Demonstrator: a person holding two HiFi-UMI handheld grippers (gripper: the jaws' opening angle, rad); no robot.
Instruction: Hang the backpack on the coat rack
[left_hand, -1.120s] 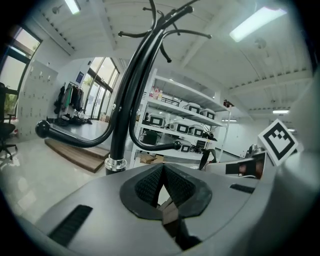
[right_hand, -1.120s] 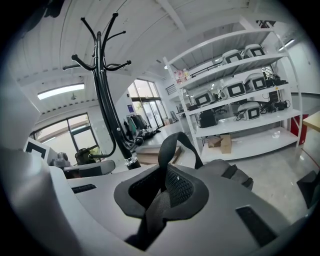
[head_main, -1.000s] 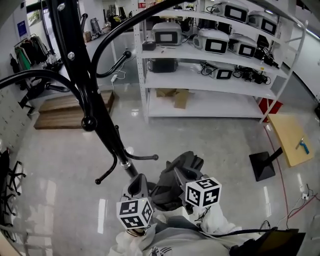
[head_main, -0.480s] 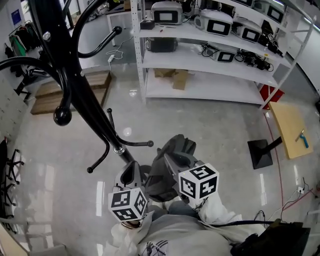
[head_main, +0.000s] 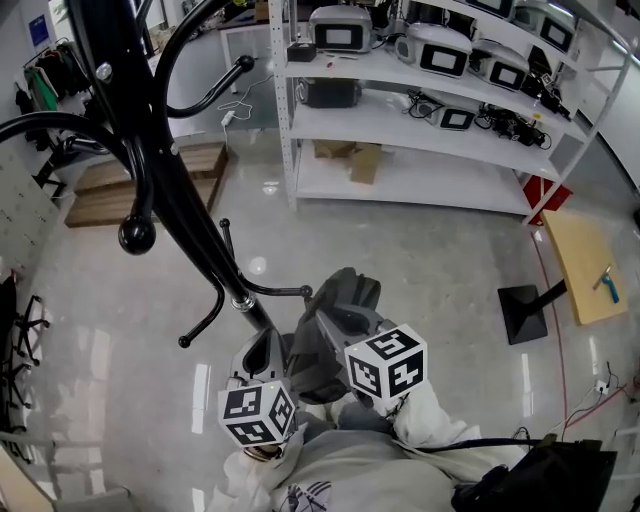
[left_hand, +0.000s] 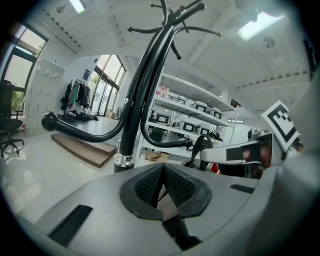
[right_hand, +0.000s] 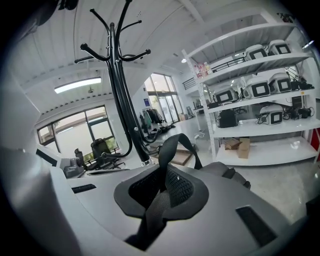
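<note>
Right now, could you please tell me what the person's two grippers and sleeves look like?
Both the left gripper and right gripper have smooth light-grey moulded bodies with black, textured fingers. Each carries a white cube printed with black square markers. The person wears loose white sleeves, and a thin black cable runs by the right one.

- coat rack (head_main: 185, 200): black metal tube, glossy; chrome collar (left_hand: 124, 159)
- backpack (head_main: 340, 305): grey cloth, matt; strap (right_hand: 172, 147): black woven webbing
- right gripper (right_hand: 161, 187): shell matt grey plastic; pads (right_hand: 181, 189) black, fine rough texture
- floor (head_main: 440, 260): polished, mirror-glossy
- shelving (head_main: 400, 185): white painted metal
</note>
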